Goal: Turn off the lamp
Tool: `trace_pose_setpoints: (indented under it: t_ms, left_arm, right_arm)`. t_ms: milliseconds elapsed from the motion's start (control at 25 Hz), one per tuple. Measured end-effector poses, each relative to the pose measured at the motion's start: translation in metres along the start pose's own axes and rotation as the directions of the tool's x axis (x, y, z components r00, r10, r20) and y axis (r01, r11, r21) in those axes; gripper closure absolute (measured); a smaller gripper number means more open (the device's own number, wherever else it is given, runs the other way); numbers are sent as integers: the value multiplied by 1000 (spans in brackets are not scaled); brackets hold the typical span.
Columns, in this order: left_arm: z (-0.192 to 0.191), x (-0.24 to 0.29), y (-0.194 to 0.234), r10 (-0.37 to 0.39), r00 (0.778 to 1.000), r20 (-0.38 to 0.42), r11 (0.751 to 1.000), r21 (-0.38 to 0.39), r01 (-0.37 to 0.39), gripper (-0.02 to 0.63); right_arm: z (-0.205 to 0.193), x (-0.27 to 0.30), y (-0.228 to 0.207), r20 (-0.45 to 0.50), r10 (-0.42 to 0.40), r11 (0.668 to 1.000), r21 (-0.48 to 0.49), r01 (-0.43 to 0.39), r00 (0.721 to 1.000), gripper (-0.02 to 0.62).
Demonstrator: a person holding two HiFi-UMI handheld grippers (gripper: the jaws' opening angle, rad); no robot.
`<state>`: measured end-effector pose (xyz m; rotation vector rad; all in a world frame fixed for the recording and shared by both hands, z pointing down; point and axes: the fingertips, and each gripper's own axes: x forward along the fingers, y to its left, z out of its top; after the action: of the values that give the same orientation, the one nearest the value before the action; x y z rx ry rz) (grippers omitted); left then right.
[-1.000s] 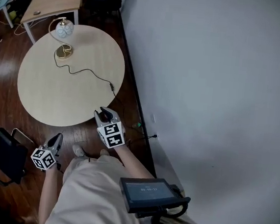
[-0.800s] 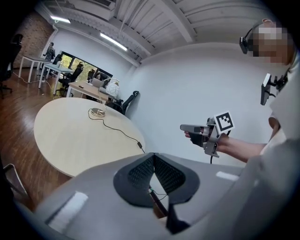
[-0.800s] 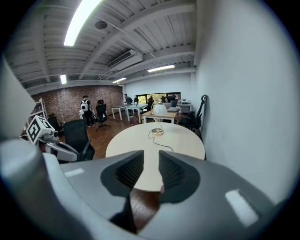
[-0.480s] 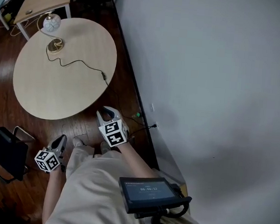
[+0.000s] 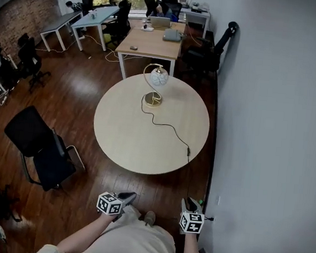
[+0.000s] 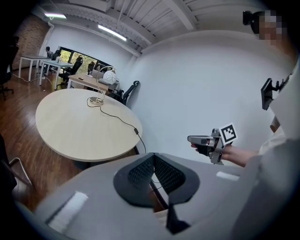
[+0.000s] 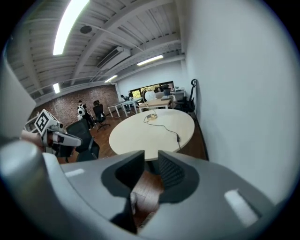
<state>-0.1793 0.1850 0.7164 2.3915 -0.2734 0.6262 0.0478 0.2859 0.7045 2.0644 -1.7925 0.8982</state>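
Lamp (image 5: 159, 76): a white globe shade hung from a thin gold-coloured arc stem that rises from a round gold-coloured base (image 5: 153, 99). It stands near the far edge of a round pale-wood table (image 5: 118, 136), on the side away from the person. At this distance it is hard to say whether the globe is lit. A black cord (image 5: 166, 124) leaves the base, snakes across the tabletop toward the near right edge, passes through a small inline switch (image 5: 188, 151) lying on the table close to the rim, then drops over the edge beside the white wall (image 5: 282, 107). The tabletop carries only the lamp and its cord. Left gripper (image 5: 129, 195): held low in front of the person, well short of the table, the tips of its jaws seeming to meet, nothing between them. Right gripper (image 5: 191, 202): level with the left one and nearer the wall, also well apart from table and lamp, jaws standing partly apart with only floor visible in the gap. Surroundings: dark wooden floor (image 5: 78, 93); a black office chair (image 5: 37, 139) to the left of the table; a wooden desk (image 5: 149, 43) beyond the lamp.
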Motion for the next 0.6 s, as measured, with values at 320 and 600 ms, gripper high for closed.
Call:
trace_pose_setpoints:
  t_ms: [320, 600]
  left_arm:
    - [2, 6, 0, 26, 998, 51, 999, 19, -27, 601]
    - [28, -7, 5, 38, 995, 93, 998, 42, -42, 601]
  right_arm:
    - [10, 19, -5, 25, 87, 996, 15, -87, 996, 516]
    - [35, 13, 2, 85, 84, 996, 28, -86, 993, 530]
